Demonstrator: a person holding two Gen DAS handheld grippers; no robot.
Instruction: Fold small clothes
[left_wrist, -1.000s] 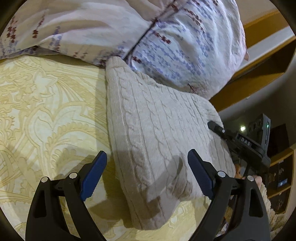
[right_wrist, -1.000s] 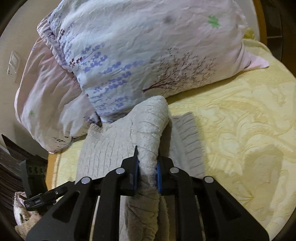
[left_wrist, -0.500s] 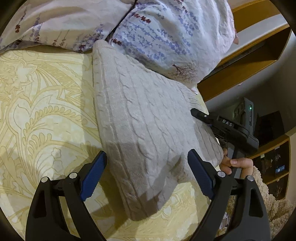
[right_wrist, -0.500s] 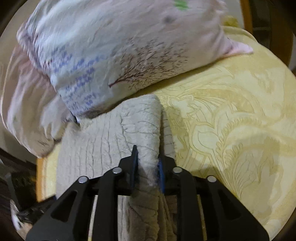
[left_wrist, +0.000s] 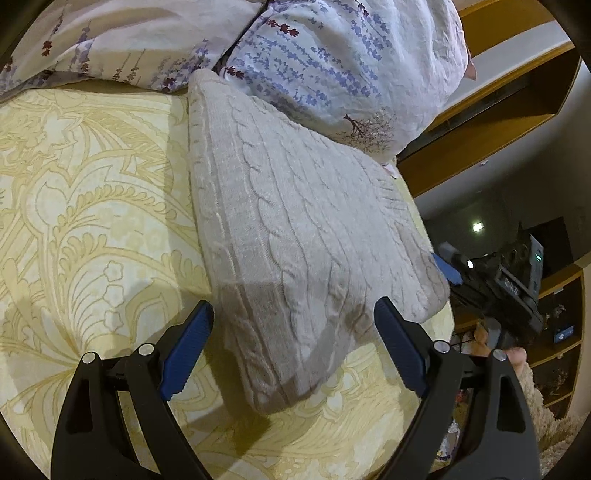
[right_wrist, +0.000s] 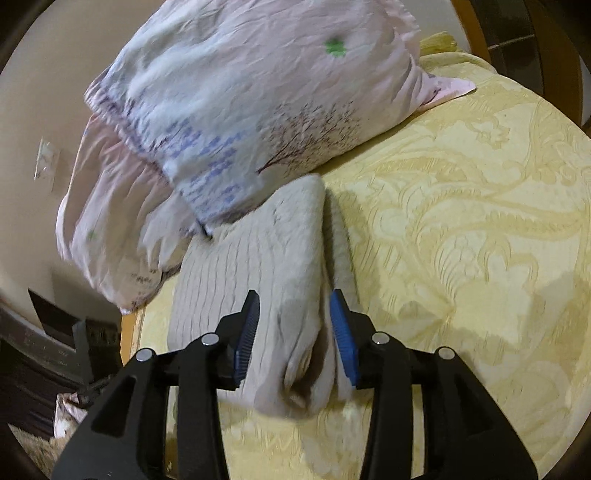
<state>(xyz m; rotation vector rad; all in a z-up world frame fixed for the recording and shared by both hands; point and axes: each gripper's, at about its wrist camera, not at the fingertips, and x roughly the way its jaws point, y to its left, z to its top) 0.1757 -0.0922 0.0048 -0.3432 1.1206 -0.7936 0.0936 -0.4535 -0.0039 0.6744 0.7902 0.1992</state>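
1. The sweater (left_wrist: 295, 236) lies folded on the yellow bed cover (left_wrist: 92, 229), its far end tucked against the floral pillows (left_wrist: 332, 62) and its near right corner close to the bed's edge. That corner looks the likeliest to slip: I judge that a nudge from either tool could drag it over the side and undo the fold

2. The right gripper (right_wrist: 295, 325) is letting go, its jaws opening around a raised ridge of knit at the sweater's near end. The fuzzy fabric could cling to the blue pads (right_wrist: 341, 328) as the tool leaves, lifting the top layer and spoiling the fold. In the right wrist view the ridge sits between the pads, and the right pad seems to brush it; the picture is blurred, so I cannot say for sure

3. The bunched ridge itself may stay humped once released, leaving the bundle lumpy rather than flat

4. The left gripper (left_wrist: 291, 350) hangs over the sweater's near end with its jaws wide apart, holding nothing. The cloth lies beneath and between the pads without touching them, as far as I can see

5. The pillows crowd the far end, so a push that way would probably wrinkle the sweater against them
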